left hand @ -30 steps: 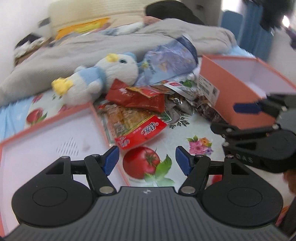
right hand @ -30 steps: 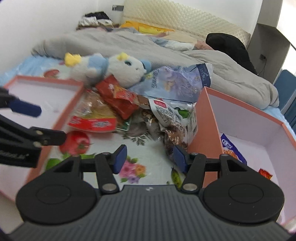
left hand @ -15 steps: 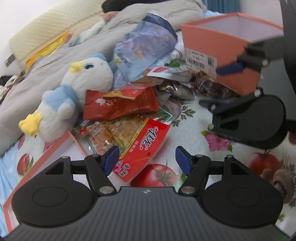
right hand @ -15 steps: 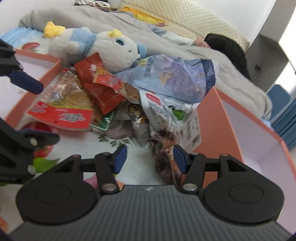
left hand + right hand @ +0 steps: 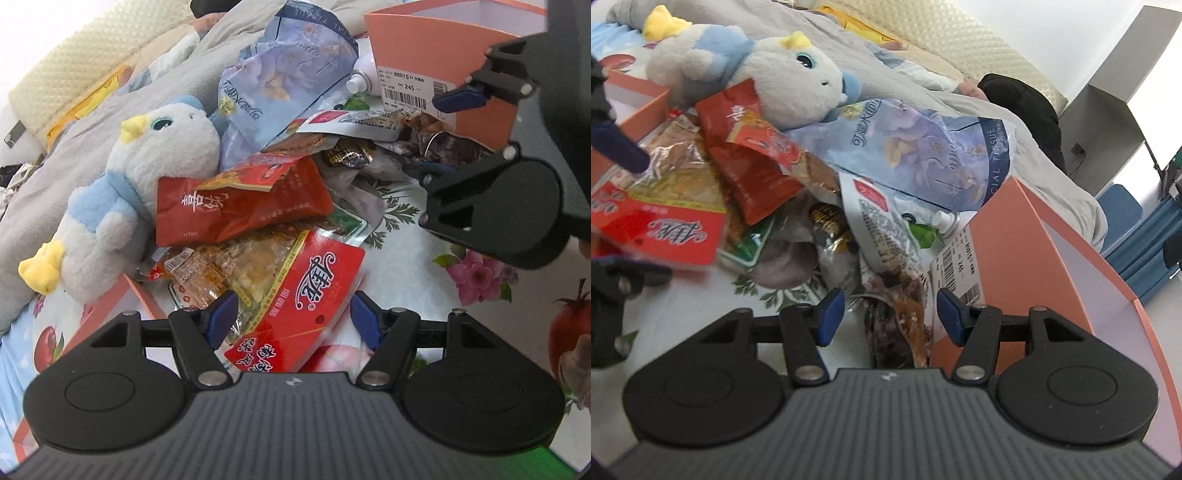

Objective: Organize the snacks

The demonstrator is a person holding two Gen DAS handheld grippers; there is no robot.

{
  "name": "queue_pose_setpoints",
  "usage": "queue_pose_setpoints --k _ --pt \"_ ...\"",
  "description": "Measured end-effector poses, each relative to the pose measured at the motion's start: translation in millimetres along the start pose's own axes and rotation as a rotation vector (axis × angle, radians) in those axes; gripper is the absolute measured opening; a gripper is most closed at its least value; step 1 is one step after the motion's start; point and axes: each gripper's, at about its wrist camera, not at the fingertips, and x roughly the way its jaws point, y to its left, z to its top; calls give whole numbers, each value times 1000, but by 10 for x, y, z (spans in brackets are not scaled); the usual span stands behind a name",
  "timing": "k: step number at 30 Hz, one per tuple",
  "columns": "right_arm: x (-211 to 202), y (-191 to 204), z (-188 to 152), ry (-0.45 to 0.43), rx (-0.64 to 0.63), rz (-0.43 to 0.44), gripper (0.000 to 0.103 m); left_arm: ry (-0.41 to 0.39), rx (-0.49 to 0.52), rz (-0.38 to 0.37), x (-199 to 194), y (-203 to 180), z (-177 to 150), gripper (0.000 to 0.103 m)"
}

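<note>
We see the left tongs (image 5: 293, 319) spread wide, their blue pads on either side of the near end of a red snack bag (image 5: 295, 299) with a clear window, not pressing on it. That bag lies at the near edge of a snack heap on the bed, on a sheet (image 5: 410, 280) printed with flowers and tomatoes. A darker red packet (image 5: 240, 206) rests on top of it, leaning against a grey-and-blue plush bird (image 5: 147, 177) at the heap's left side. Behind them stands a pale blue tissue pack (image 5: 284, 77), and a white bottle (image 5: 360, 79) lies just beside an orange box (image 5: 436, 51) that bears a barcode label. A corner of a second orange box (image 5: 122, 299) shows just left of the left tongs. The right tongs (image 5: 890, 314) are likewise released, their pads apart around the lower end of a clear bag of dark snacks (image 5: 897, 314), which lies against the orange box's labelled wall; we cannot tell whether the pads touch it. From the left camera the right tongs hang open over the heap's right side, in front of that box. A grey blanket (image 5: 1015, 155) covers the bed beyond the heap.
</note>
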Motion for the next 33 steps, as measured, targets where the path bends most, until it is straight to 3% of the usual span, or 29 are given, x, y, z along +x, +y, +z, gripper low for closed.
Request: queue_pose_setpoints --k 5,11,19,22,24,27,33 --pt "99 13 6 10 -6 -4 57 3 -48 -8 38 29 19 72" --pt "159 -22 -7 39 27 13 42 14 -36 -14 -5 10 11 73" --pt "119 -12 -30 34 27 16 37 21 -46 28 -43 18 -49 71" --pt "65 -4 -38 29 26 21 37 22 -74 18 -40 56 -64 45" --pt "30 -6 -44 27 27 27 37 23 -84 9 -53 50 -79 20" --pt "3 -19 -41 27 32 39 37 11 -79 22 -122 -11 -104 8" --pt "-153 -53 -40 6 39 64 37 0 -167 -9 -321 -87 -183 3"
